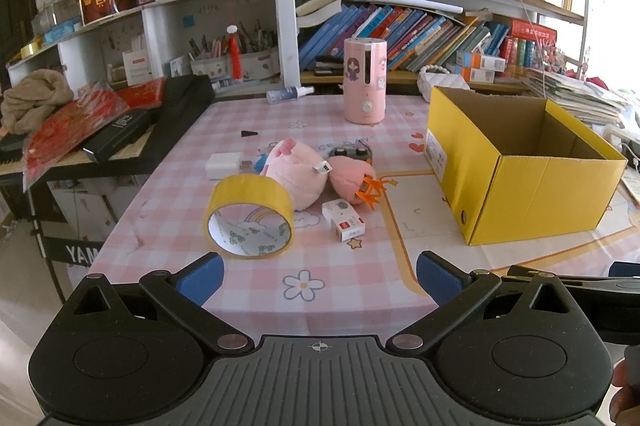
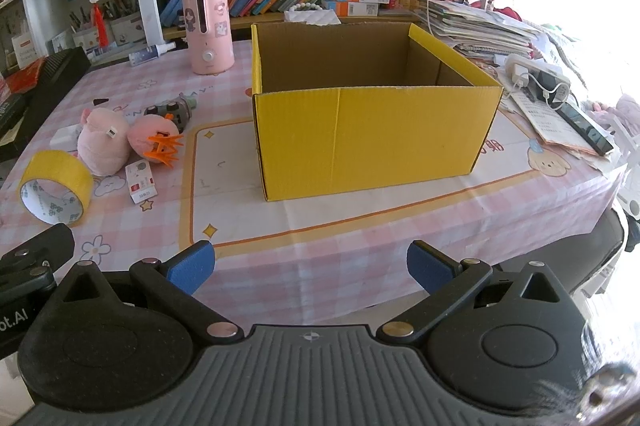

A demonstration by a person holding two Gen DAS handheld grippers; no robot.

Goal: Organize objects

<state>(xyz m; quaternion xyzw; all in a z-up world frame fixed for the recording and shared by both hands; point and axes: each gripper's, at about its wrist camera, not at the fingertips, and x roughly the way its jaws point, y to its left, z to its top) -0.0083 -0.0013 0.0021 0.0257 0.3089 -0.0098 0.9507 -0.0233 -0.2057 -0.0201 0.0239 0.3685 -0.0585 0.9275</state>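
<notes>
An open yellow cardboard box [image 1: 524, 186] [image 2: 372, 142] stands empty on the pink checked tablecloth. Left of it lies a cluster: a yellow tape roll [image 1: 250, 216] [image 2: 56, 186] on its edge, a pink plush toy [image 1: 294, 174] [image 2: 102, 142], a round pink plush with an orange clip [image 1: 354, 178] [image 2: 154, 136], a small white-and-red carton [image 1: 344, 218] [image 2: 141, 182], a white block [image 1: 223, 165] and a small grey toy car [image 1: 352, 152] [image 2: 172, 108]. My left gripper [image 1: 320, 276] is open, hovering short of the tape roll. My right gripper [image 2: 310, 266] is open before the box, nothing between its fingers.
A pink humidifier [image 1: 365, 80] [image 2: 208, 28] and a spray bottle [image 1: 290, 93] stand at the table's far side before full bookshelves. A black keyboard [image 1: 160, 130] with red packets lies left. Papers, a power strip [image 2: 536, 74] and a phone [image 2: 586, 128] crowd the right edge.
</notes>
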